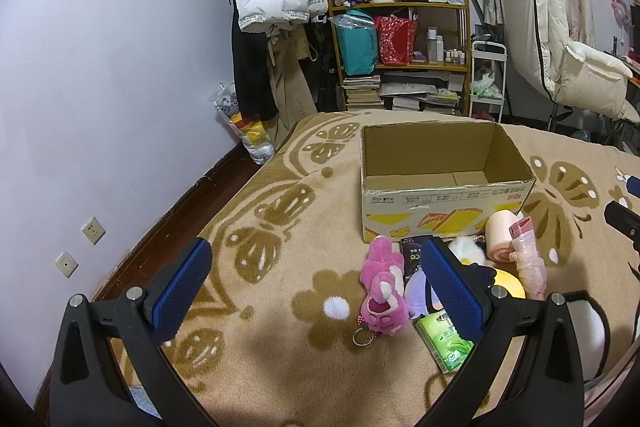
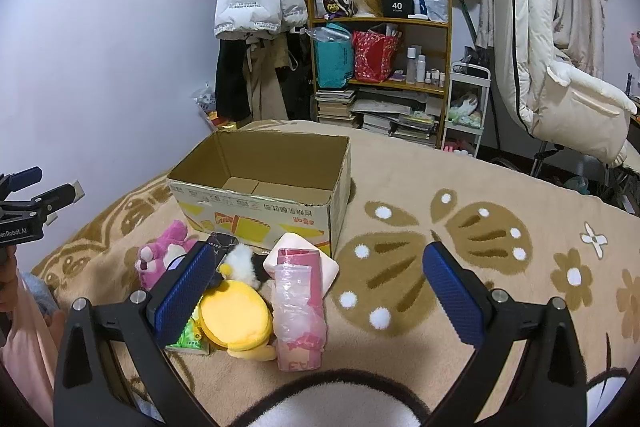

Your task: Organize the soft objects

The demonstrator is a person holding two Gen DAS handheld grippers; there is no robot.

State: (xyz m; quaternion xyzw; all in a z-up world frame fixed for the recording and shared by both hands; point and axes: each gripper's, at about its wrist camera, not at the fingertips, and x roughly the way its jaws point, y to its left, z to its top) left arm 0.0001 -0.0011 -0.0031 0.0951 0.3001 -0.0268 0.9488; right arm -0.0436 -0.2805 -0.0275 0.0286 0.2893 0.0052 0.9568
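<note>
Both grippers, left [image 1: 316,287] and right [image 2: 316,291], are held spread and empty; nothing is boxed yet, so the pink plush [image 1: 384,291] must be pinched for the cardboard box [image 1: 444,203].

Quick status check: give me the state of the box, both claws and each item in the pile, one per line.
cardboard box: open, upright, empty
left claw: open, holding nothing
right claw: open, holding nothing
pink plush: lying on the blanket, outside the box
yellow plush: lying in the pile
green tissue pack: flat, partly hidden
pink roll: on its side by the box
pink plastic packet: sealed, lying across the pile
</note>
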